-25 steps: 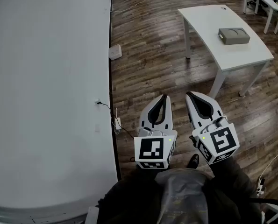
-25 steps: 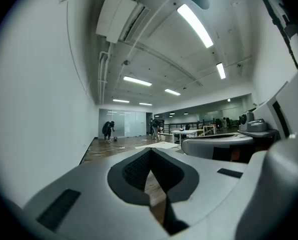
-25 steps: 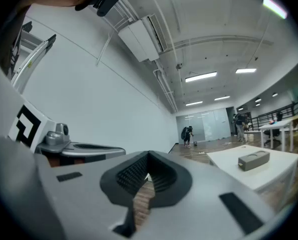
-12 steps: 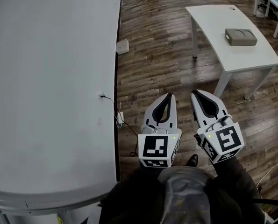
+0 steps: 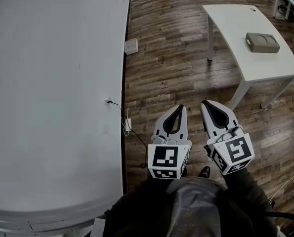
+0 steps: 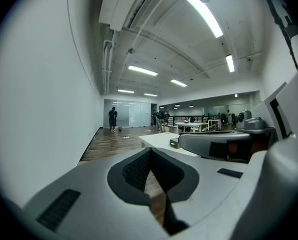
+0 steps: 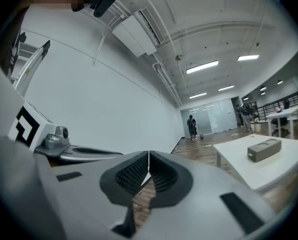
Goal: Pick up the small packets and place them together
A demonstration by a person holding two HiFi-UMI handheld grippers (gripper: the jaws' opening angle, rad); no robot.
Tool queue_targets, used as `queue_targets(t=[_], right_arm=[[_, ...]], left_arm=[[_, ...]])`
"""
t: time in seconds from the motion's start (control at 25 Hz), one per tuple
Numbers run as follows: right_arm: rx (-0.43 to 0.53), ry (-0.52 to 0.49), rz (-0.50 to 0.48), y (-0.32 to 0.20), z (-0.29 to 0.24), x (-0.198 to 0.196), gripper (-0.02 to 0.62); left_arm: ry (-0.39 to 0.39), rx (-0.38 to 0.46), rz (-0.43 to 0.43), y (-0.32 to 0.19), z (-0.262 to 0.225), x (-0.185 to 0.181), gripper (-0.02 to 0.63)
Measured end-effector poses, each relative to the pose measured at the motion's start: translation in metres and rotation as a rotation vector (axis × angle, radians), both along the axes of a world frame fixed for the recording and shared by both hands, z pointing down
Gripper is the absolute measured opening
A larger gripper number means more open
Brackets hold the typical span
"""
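Left gripper (image 5: 180, 108) and right gripper (image 5: 205, 104): jaws tight together, empty, side by side above wooden floor (image 5: 176, 58).

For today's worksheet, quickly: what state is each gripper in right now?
Left gripper: closed, holding nothing.
Right gripper: closed, holding nothing.

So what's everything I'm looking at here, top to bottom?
large table: one, white, fills the left side
smaller table: one, white, upper right
box: one, grey, on the smaller table
floor: dark wood planks, between the tables
square pad: one, white, on the floor by the large table's edge
cable: one, dark, running off the large table's edge
small packets: none in view
left gripper: one, white and black, jaws shut, empty
right gripper: one, white and black, jaws shut, empty
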State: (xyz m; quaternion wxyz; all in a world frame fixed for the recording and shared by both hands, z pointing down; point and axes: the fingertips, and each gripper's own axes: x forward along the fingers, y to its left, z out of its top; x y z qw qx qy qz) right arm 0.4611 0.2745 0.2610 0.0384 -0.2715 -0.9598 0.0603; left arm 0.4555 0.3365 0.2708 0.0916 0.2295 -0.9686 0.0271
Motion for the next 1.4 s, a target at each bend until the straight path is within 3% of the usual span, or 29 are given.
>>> queue_targets(t=[0.28,0.68,1.12,1.4], right_arm=[[0.043,-0.009,0.038,0.026,-0.004,-0.067,0.005],[0.059,0.034,0.074,0.084,0.006,-0.157,0.005],[0.069,0.079,0.069,0.108,0.022,-0.216,0.005],[0.050,0.085,0.070,0.089,0.035,-0.272,0.005]], left_arm=[[-0.017,0.040,0.047,0.026,-0.006,-0.071,0.003],[0.024,0.075,0.084,0.085,0.005,-0.164,0.003],[0.062,0.097,0.071,0.111,0.022,-0.225,0.003],[0.096,0.065,0.066,0.094,0.039,-0.275,0.003]])
